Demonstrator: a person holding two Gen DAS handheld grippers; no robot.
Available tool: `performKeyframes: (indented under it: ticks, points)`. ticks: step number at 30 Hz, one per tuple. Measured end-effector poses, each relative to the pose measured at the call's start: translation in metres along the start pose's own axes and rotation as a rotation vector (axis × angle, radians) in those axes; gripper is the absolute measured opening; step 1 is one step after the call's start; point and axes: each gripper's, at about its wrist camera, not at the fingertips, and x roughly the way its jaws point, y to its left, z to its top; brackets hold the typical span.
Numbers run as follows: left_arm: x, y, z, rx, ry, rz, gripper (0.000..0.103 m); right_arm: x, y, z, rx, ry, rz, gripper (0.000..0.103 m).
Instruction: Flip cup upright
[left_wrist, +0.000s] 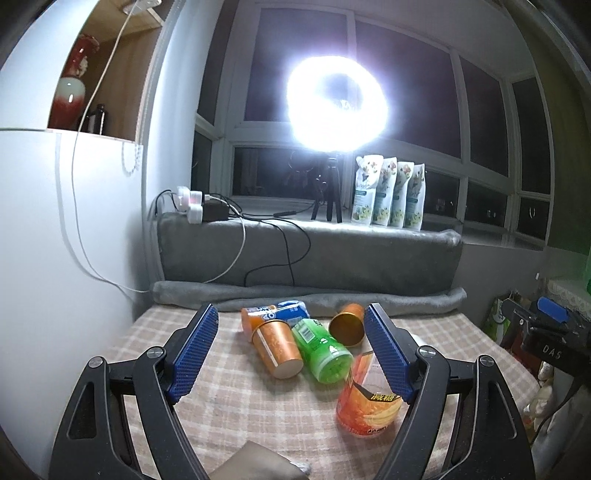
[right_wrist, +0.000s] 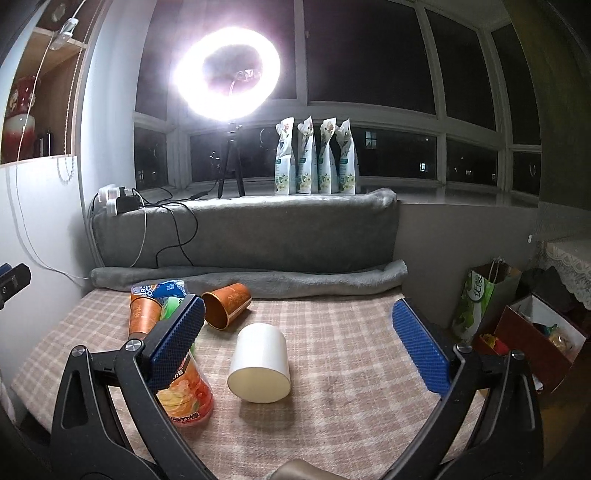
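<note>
A white cup (right_wrist: 260, 363) lies on its side on the checked cloth (right_wrist: 351, 354), its flat end toward the camera, between the open fingers of my right gripper (right_wrist: 297, 317), which is empty. Two copper cups lie on their sides: one (left_wrist: 276, 347) beside a green can (left_wrist: 322, 349), one (left_wrist: 347, 324) further back, which also shows in the right wrist view (right_wrist: 226, 304). My left gripper (left_wrist: 291, 314) is open and empty, above and in front of this pile. The right gripper's body shows at the right edge of the left wrist view (left_wrist: 546, 332).
An orange canister (left_wrist: 367, 400) stands upright by the left gripper's right finger. A blue and orange snack pack (left_wrist: 275, 313) lies behind the cups. A grey rolled blanket (right_wrist: 258, 280) borders the far edge. A ring light (left_wrist: 338, 107), pouches (right_wrist: 317, 158) and cables sit on the sill. Bags and boxes (right_wrist: 532, 332) stand right.
</note>
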Motion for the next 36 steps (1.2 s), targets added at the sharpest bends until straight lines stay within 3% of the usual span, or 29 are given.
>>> performKeyframes:
  ticks: [36]
  points:
    - [0.0054, 0.0004, -0.0039, -0.007, 0.036, -0.009, 0.081, -0.0021, 0.0027, 0.0006, -0.017, -0.022, -0.019, 0.103]
